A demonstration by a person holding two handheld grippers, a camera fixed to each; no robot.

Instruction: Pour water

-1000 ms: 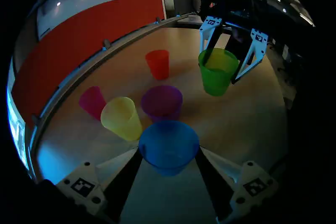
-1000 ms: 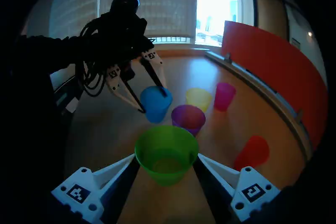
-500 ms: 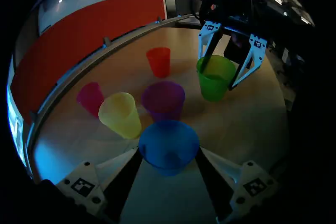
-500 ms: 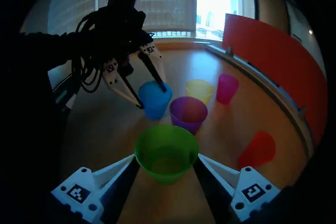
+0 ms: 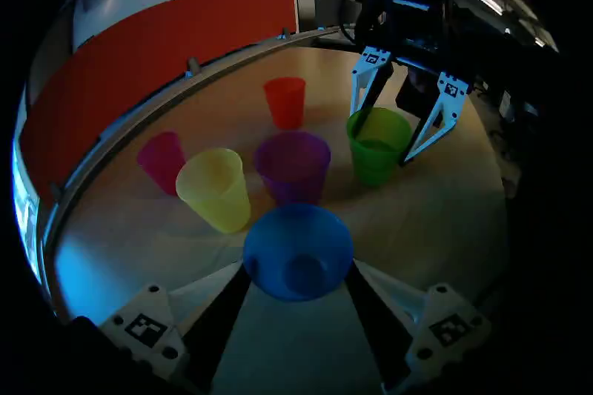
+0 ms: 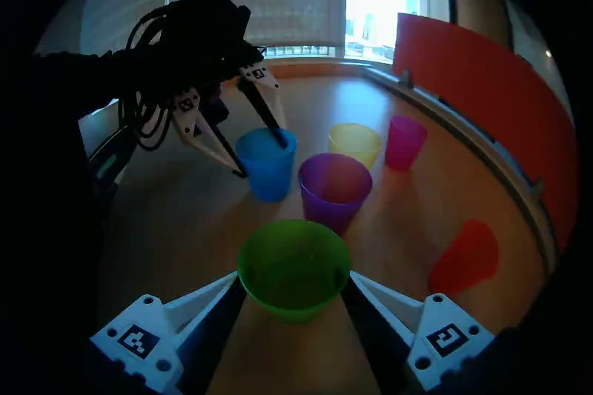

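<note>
My left gripper (image 5: 298, 276) is shut on a blue cup (image 5: 298, 250), held upright above the table; from the right gripper view this gripper (image 6: 261, 150) and blue cup (image 6: 265, 163) appear farther off. My right gripper (image 6: 293, 284) is shut on a green cup (image 6: 293, 267) with a little water in the bottom; the left gripper view has that gripper (image 5: 378, 141) and green cup (image 5: 376, 144) at the upper right. A purple cup (image 5: 293, 167) stands between the two held cups, also in the right gripper view as the purple cup (image 6: 334, 189).
A yellow cup (image 5: 215, 189), a pink cup (image 5: 161, 161) and an orange-red cup (image 5: 285, 101) stand on the wooden table (image 5: 437, 210). A raised rail (image 5: 148, 117) and a red wall panel (image 5: 126, 47) run along one side. A person's dark sleeve (image 6: 81, 76) holds the left gripper.
The green cup has come lower and nearer the purple cup. The blue cup has tipped slightly, showing more of its inside. Both grippers stay shut on their cups.
</note>
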